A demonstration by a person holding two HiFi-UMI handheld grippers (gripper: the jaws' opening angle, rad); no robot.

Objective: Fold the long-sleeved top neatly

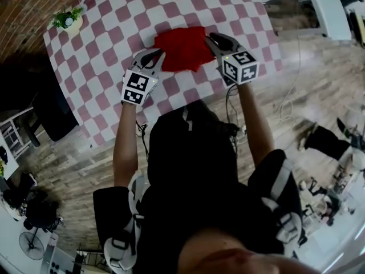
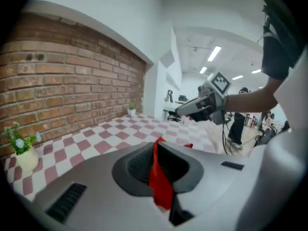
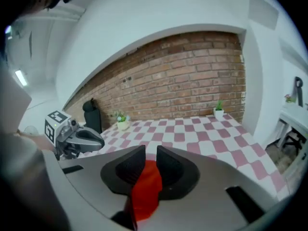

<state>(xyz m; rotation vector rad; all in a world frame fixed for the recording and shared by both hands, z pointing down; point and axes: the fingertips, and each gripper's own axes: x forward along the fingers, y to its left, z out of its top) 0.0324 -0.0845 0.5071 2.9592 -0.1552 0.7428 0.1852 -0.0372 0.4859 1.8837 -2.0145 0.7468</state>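
Hanging bunched between the two grippers, the red top (image 1: 181, 47) sits over the middle of the table (image 1: 114, 16), nearer the edge where the person stands than the far edge. The table wears a pink-and-white checked cloth. From the head view I cannot tell whether the lowest folds of the top touch the cloth or hang just clear of it.

The left gripper (image 1: 154, 57) bites the top's left side. In the left gripper view its jaws are pressed nearly together on a thin edge of red fabric, which stands up between the pads and trails down in front of them. The right gripper (image 1: 218, 41) holds the top's right side. In the right gripper view its jaws stand a little apart, clamped on a thicker fold of the red fabric that fills the gap and spills down below them. The two grippers face each other across the garment, each tilted down toward the table.

A potted plant (image 1: 68, 19) stands at the table's corner by the brick wall (image 3: 192, 71), well apart from the top. A second small plant (image 3: 219, 110) stands at the other far corner against the same wall.
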